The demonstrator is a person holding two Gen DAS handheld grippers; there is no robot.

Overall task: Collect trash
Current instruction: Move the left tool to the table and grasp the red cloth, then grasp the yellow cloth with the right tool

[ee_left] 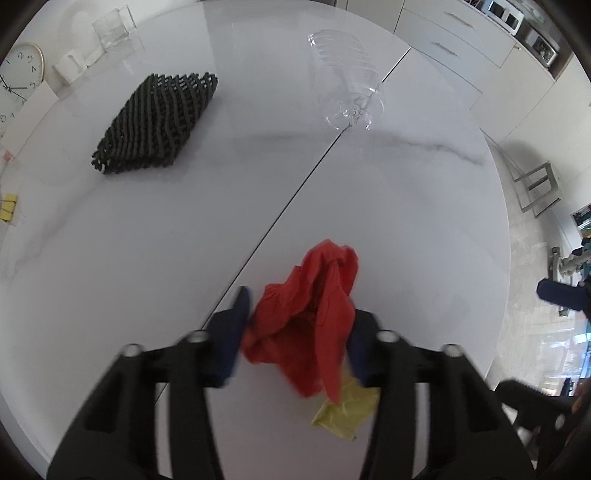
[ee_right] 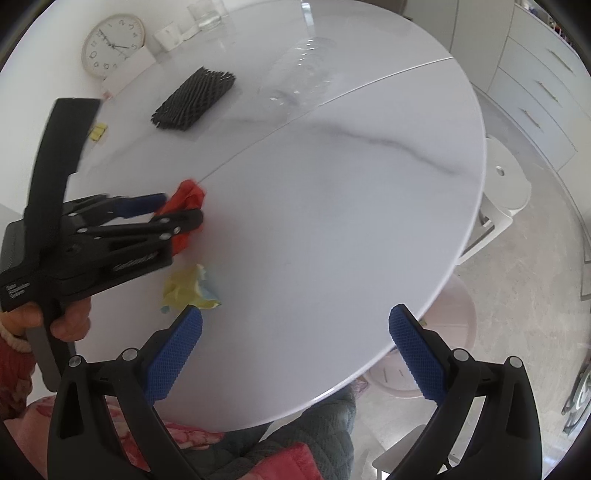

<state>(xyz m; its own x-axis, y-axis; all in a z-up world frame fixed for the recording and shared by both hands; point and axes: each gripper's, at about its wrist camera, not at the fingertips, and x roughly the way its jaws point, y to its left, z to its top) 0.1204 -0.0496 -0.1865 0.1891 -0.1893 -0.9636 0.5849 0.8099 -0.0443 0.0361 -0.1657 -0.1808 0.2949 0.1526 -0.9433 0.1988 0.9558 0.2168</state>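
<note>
**Kid:** Your left gripper (ee_left: 299, 325) is squeezing a red wrapper (ee_left: 314, 317). Its two blue pads press on the wrapper, one on each side. The wrapper is crumpled, and it bulges up and out past the pads.

**Helper:** Yes, and from your right camera you can see that left gripper (ee_right: 184, 210) from the side. The red wrapper (ee_right: 186, 197) sticks out at its tip. I cannot tell if the wrapper is lifted off the table (ee_right: 332, 221) or rests on it.

**Kid:** What about your right gripper (ee_right: 295, 350)?

**Helper:** Your right one is wide apart with nothing in it. It hangs over the near edge of the white table.

**Kid:** You have more trash close by. A yellow wrapper (ee_left: 345, 410) lies flat on the table, just under the red one. In your right camera the yellow wrapper (ee_right: 190, 288) sits just past the left blue pad of your right gripper. It looks like it has a bit of blue on it.

**Helper:** Far across the table, a clear plastic bottle (ee_left: 345, 79) lies on its side. It rests near the dark line where the two table halves meet.

**Kid:** You can see a black bumpy mat (ee_left: 155, 122) to the left of the bottle, well apart from it.

**Helper:** Behind the mat, at the far left, a round clock (ee_right: 112, 46) leans up. A clear glass (ee_left: 114, 31) stands near it
</note>
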